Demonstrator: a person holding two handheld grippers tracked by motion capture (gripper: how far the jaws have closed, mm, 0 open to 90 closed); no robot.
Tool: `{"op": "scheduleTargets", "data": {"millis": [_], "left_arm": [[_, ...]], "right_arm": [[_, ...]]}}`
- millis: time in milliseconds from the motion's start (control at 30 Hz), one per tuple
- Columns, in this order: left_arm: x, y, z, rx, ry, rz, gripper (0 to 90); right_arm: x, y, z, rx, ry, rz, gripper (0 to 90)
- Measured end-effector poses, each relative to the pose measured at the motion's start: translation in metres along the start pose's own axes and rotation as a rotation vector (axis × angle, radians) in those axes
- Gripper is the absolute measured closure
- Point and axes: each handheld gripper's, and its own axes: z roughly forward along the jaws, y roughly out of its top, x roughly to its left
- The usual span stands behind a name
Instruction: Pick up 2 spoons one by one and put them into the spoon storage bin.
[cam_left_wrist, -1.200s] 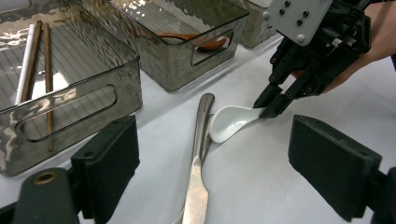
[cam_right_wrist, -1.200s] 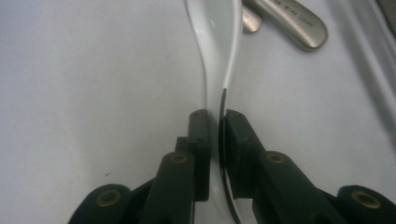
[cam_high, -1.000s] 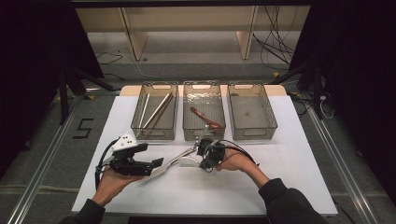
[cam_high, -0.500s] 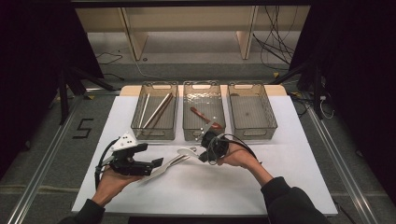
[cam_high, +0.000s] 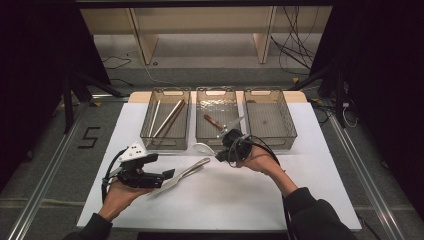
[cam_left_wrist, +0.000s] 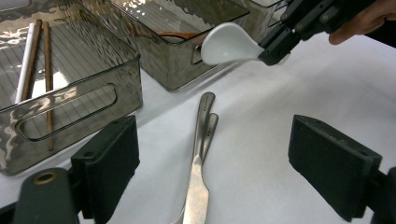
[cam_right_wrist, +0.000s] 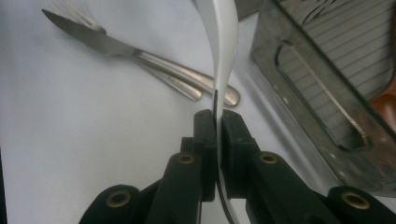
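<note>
On the white rectangular table (cam_high: 250, 195), three smoke-tinted clear plastic bins stand side by side along the far edge. Left bin (cam_high: 165, 132): holds long wooden chopsticks (cam_high: 169, 118) and a pale stick lying lengthwise. Middle bin (cam_high: 216, 131): holds a reddish-brown utensil (cam_high: 212, 121) and a metal piece beside it. Right bin (cam_high: 269, 120): nothing discernible inside. Near the front of the table, the person's left gripper (cam_high: 167, 174) rests low over the surface with its jaws spread wide and nothing between them; in the left gripper view, the two black pads flank a steel table knife (cam_left_wrist: 196, 196) and a second steel handle lying under it, both flat on the table, untouched. The right gripper (cam_high: 220, 156) hangs just in front of the middle bin, its jaws pressed tight on the handle of a white ceramic soup spoon (cam_high: 204, 148). The spoon is lifted clear of the table, bowl pointing toward the left bin, near the middle bin's front wall and above the knife handles.
</note>
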Motion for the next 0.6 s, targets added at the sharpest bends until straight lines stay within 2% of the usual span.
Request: {"op": "scheduleTargets", "data": {"millis": [333, 600], "left_arm": [[0.0, 0.0, 0.0, -0.002, -0.001, 0.001, 15.8], [0.0, 0.0, 0.0, -0.002, -0.001, 0.0, 15.8]], "right_arm": [[-0.01, 0.001, -0.014, -0.068, -0.013, 0.072, 86.3], [-0.02, 0.001, -0.023, -0.117, -0.044, 0.1, 86.3]]}}
